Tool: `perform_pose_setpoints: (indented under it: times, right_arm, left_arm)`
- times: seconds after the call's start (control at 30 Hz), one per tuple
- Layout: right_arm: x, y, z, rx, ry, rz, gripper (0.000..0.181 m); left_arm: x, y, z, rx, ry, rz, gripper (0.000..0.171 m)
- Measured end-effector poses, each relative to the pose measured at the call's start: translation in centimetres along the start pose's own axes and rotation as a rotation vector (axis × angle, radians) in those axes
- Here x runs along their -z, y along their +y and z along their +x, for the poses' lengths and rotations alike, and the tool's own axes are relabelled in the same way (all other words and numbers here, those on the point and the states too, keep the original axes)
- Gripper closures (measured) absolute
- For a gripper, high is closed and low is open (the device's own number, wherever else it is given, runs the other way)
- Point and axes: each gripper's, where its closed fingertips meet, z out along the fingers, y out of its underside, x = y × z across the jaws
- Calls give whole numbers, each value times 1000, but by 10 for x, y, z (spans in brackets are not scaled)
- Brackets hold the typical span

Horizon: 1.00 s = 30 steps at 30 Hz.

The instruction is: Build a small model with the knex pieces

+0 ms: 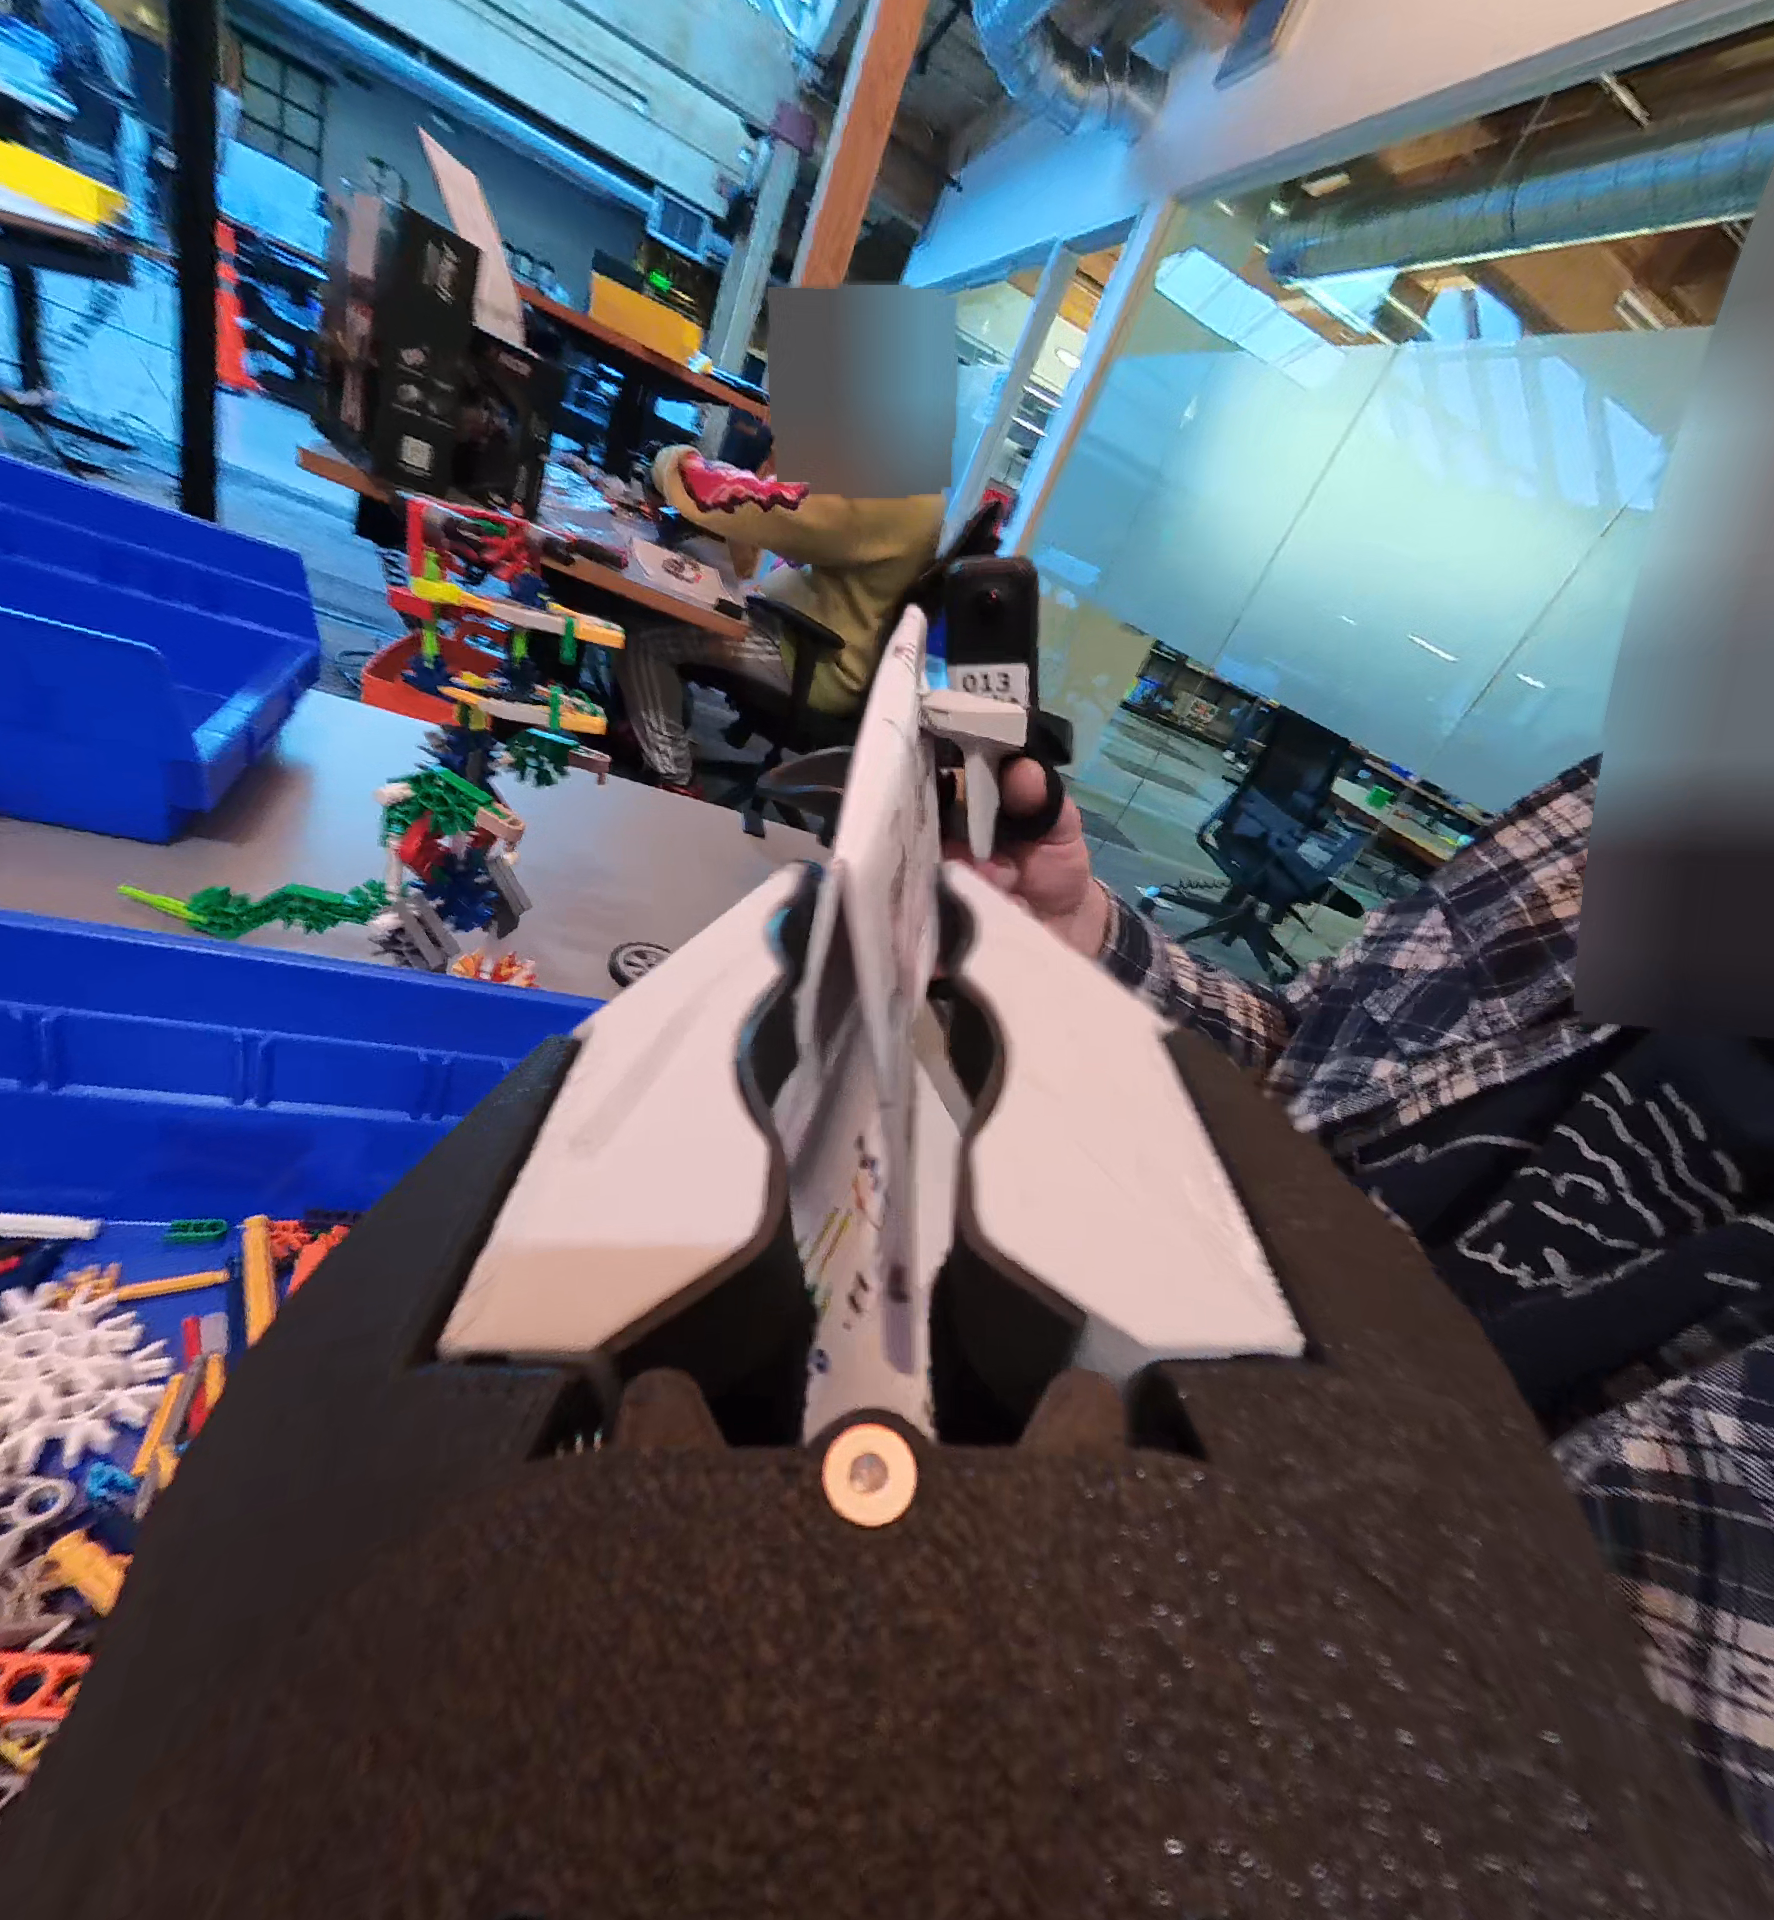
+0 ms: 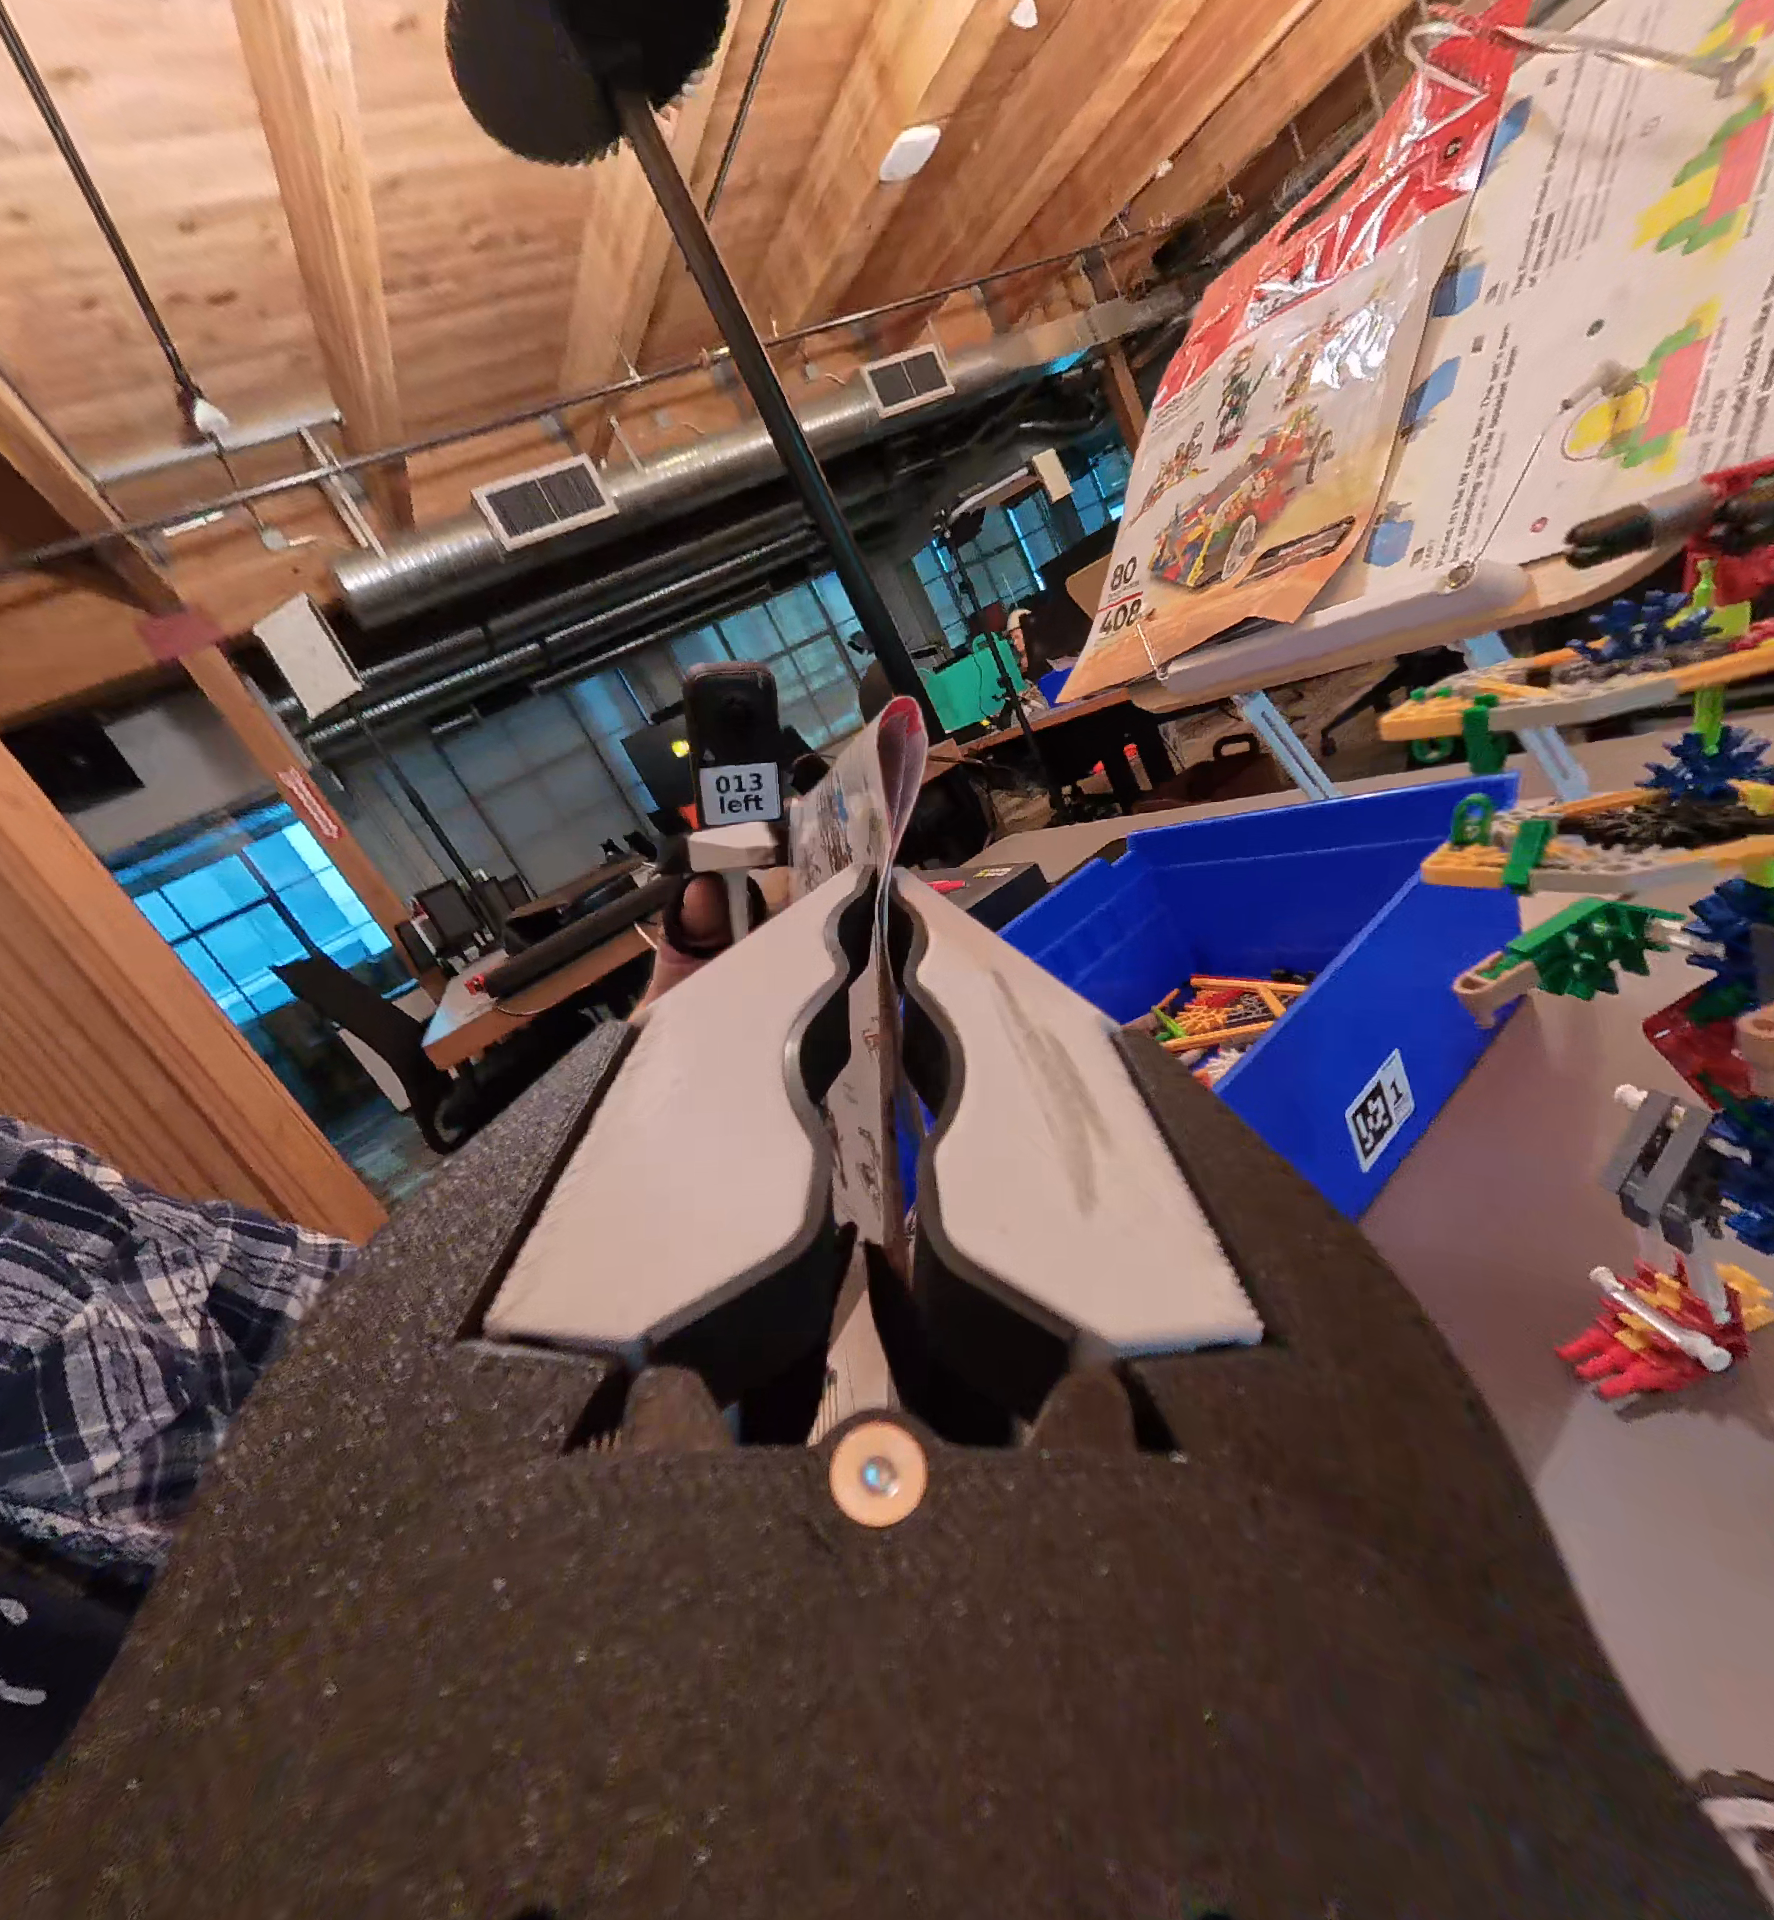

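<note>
Gripping booklet [image 1: 878, 935] edge-on, both grippers

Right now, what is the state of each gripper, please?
Left gripper: shut on the printed booklet, held edge-on.
Right gripper: shut on the same printed booklet.

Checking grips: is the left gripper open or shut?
Shut: the left gripper pinches a printed booklet edge-on between its white fingers.
</note>
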Motion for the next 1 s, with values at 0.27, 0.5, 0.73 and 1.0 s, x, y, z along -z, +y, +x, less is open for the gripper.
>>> perform_pose_setpoints:
  times: [0.27,0.5,0.73,1.0]
  right_arm:
    - [-3,3,-3,-17,-16,-27,181]
    - [-8,15,1,-40,-1,-80,181]
    - [-9,18,4,-45,2,-77,181]
    - [-8,18,-2,19,-23,-67,181]
  left_arm:
    - [5,-8,-6,22,-44,33,171]
    - [10,-10,-13,64,-65,47,171]
    - [12,-9,-14,58,-72,38,171]
    - [12,-11,-10,18,-55,47,169]
